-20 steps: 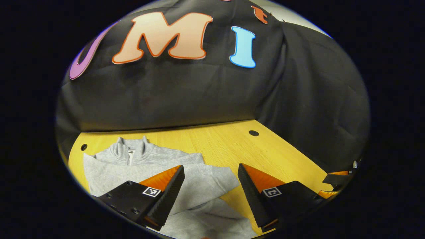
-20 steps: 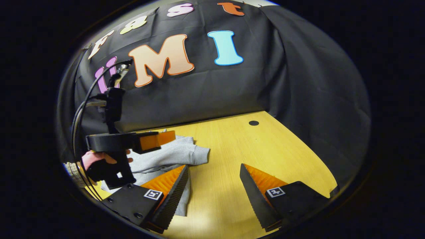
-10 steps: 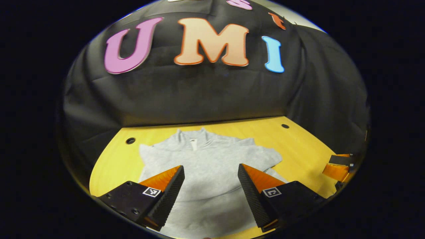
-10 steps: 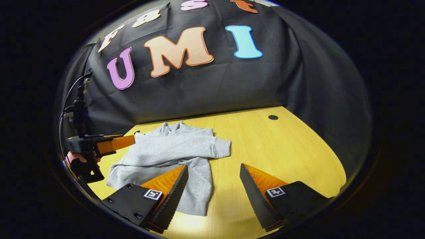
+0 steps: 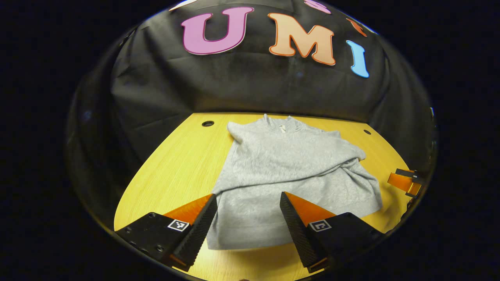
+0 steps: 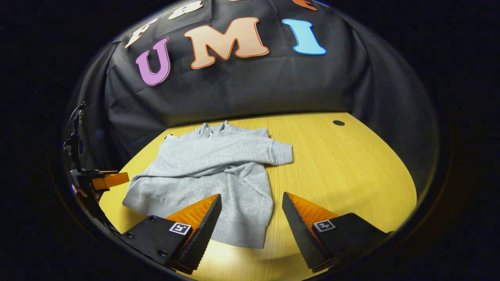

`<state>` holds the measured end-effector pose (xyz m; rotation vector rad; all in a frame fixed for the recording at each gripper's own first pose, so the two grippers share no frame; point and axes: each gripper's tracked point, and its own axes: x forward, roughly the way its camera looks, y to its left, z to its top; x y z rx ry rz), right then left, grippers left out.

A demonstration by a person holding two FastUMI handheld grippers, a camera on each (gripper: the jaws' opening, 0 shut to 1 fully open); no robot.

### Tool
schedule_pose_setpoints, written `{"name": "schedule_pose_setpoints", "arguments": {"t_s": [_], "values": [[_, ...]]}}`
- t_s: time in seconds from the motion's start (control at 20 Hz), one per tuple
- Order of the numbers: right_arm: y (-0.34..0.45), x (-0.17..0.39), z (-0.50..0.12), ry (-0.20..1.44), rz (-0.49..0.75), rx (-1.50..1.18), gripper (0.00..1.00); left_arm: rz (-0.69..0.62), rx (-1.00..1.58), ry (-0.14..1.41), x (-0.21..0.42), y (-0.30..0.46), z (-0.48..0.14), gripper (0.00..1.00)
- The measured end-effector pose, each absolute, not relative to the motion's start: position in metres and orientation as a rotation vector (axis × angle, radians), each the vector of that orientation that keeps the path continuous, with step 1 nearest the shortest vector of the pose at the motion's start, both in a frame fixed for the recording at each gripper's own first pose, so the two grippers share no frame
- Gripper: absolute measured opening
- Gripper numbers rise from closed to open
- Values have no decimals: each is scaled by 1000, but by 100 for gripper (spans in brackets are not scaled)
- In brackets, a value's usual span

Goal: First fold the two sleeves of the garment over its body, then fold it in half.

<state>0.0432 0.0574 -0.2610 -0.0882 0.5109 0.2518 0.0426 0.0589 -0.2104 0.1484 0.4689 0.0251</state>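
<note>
Both grippers hover above the near edge of the wooden table, jaws spread wide and holding nothing. The left gripper faces the grey sweatshirt, which lies flat mid-table, collar at the far side, sleeves crossed over its body. The right gripper sits over the hem's right corner; its view catches the left gripper at far left.

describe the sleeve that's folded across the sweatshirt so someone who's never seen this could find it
On the yellow wooden table lies a light grey sweatshirt with its collar toward the black cloth wall. Across its chest runs a folded grey sleeve, a band ending in a ribbed cuff at the garment's edge. It lies on top of the body, crossing it sideways.
</note>
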Motion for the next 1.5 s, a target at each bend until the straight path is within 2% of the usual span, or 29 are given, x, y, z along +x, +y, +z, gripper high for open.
{"name": "schedule_pose_setpoints", "arguments": {"t_s": [0.05, 0.25, 0.35, 0.4, 0.5, 0.55, 0.65, 0.7, 0.8, 0.85, 0.9, 0.95, 1.0, 1.05, 1.1, 1.15, 1.2, 1.25, 1.3, 1.4, 1.45, 1.5], "values": [[58, 40, -269, 527, 251, -93, 98, 32, 146, 482, 36, 64, -218, 95], [56, 27, -295, 567, 238, -122, 94, 33, 147, 536, 17, 73, -253, 95], [58, 23, -305, 581, 234, -144, 98, 40, 138, 563, 14, 78, -269, 95], [58, 21, -308, 584, 231, -153, 94, 51, 135, 569, 13, 81, -275, 95], [62, 19, -316, 601, 228, -157, 94, 76, 127, 581, 10, 88, -285, 95], [62, 18, -321, 606, 224, -160, 98, 82, 122, 585, 8, 89, -287, 95], [63, 16, -329, 620, 215, -175, 94, 74, 131, 568, 12, 88, -285, 95], [62, 15, -330, 621, 208, -182, 98, 72, 136, 573, 11, 88, -287, 95], [63, 16, -330, 613, 199, -189, 93, 70, 129, 568, 11, 89, -287, 95], [64, 17, -329, 603, 198, -191, 98, 71, 122, 567, 10, 88, -289, 95], [63, 15, -331, 604, 191, -191, 93, 71, 121, 560, 11, 87, -288, 95], [64, 14, -330, 601, 190, -183, 98, 72, 124, 558, 11, 89, -288, 94], [65, 15, -332, 599, 186, -182, 89, 69, 130, 553, 12, 89, -288, 94], [64, 16, -331, 596, 186, -186, 90, 60, 133, 550, 12, 88, -288, 89], [67, 13, -332, 603, 195, -175, 86, 49, 135, 548, 12, 86, -288, 87], [69, 13, -332, 606, 195, -167, 80, 36, 139, 547, 11, 81, -289, 80], [72, 11, -334, 616, 207, -157, 67, 17, 143, 550, 11, 75, -289, 76], [75, 10, -335, 628, 211, -137, 59, -7, 144, 554, 12, 72, -291, 68], [77, 9, -336, 641, 206, -117, 34, -24, 140, 562, 12, 70, -290, 60], [78, 9, -336, 663, 201, -110, 24, -46, 116, 572, 13, 63, -291, 37], [80, 7, -335, 670, 205, -110, 16, -42, 105, 576, 12, 62, -292, 16], [79, 7, -335, 674, 204, -115, 15, -31, 105, 577, 14, 61, -292, 8]]}}
